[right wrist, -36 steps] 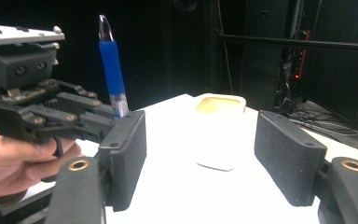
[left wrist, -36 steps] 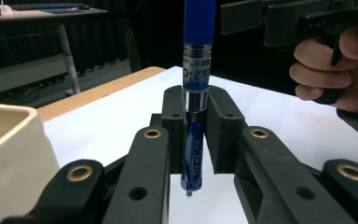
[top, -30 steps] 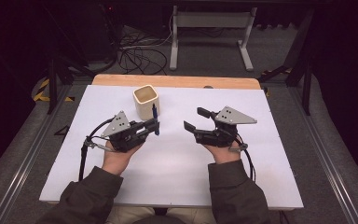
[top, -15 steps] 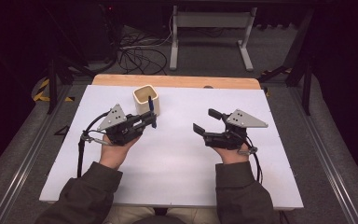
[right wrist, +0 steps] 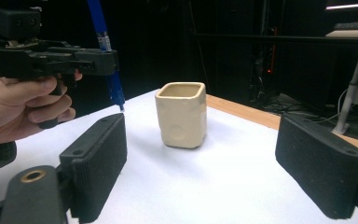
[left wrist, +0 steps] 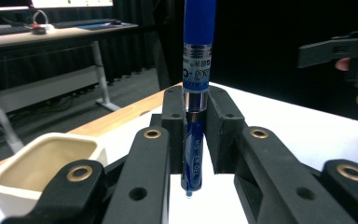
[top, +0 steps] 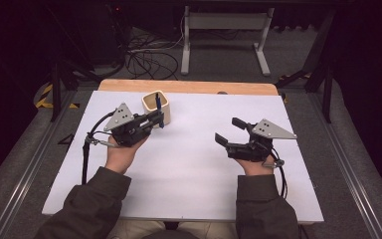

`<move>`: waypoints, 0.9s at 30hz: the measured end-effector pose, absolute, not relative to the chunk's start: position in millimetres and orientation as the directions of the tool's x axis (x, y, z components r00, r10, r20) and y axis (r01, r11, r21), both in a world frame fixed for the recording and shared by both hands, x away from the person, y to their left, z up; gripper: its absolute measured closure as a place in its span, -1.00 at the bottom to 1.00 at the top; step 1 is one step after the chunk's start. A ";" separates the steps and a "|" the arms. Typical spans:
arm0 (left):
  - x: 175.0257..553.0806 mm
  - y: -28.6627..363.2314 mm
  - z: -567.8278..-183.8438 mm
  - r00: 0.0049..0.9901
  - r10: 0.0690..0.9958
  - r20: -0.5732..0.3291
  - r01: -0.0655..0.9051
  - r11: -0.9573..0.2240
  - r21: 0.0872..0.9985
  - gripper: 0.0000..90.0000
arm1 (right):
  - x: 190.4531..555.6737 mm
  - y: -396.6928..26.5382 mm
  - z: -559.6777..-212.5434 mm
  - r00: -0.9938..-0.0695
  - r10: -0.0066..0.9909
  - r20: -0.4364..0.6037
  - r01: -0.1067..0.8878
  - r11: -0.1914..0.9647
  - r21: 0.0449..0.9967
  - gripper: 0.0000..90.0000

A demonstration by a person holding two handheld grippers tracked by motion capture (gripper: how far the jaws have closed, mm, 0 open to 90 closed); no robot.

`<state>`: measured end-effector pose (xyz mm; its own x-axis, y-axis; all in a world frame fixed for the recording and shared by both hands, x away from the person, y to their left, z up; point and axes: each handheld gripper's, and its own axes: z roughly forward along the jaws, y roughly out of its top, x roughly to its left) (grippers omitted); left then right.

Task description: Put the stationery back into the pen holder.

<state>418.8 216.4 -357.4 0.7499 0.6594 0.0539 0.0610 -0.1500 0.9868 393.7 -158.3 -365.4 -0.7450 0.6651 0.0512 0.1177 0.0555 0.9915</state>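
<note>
My left gripper (top: 158,118) is shut on an upright blue pen (top: 157,110), held just in front of a cream square cup (top: 155,105) at the back left of the white table (top: 194,169). The left gripper view has the pen (left wrist: 198,56) pinched between the jaws, tip down above the table, with the cup (left wrist: 42,168) at lower left. My right gripper (top: 228,130) hovers at the right; its jaws have just been opening and hold nothing. Its own view faces the cup (right wrist: 182,114), with the pen (right wrist: 107,56) and the left gripper (right wrist: 51,58) at upper left.
A wooden strip (top: 189,86) edges the table's far side. Beyond it, cables (top: 144,57) lie on the floor beside a metal stand (top: 224,40). White tabletop stretches between and in front of the two hands.
The left gripper has carried the pen a little farther back toward the cup. The right gripper has drifted to the right, and its jaws stand wider apart.
</note>
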 end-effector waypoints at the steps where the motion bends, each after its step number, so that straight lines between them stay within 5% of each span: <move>1: 420.3 217.1 -356.7 0.747 0.663 0.058 0.060 -0.153 0.986 0.77 | 393.4 -160.4 -365.6 -0.744 0.667 0.049 0.116 0.056 0.992 -0.62; 27: 454.1 227.9 -358.0 0.670 0.742 0.016 0.093 -0.106 0.990 0.77 | 389.4 -191.2 -371.6 -0.700 0.706 0.105 0.141 -0.007 0.990 -0.83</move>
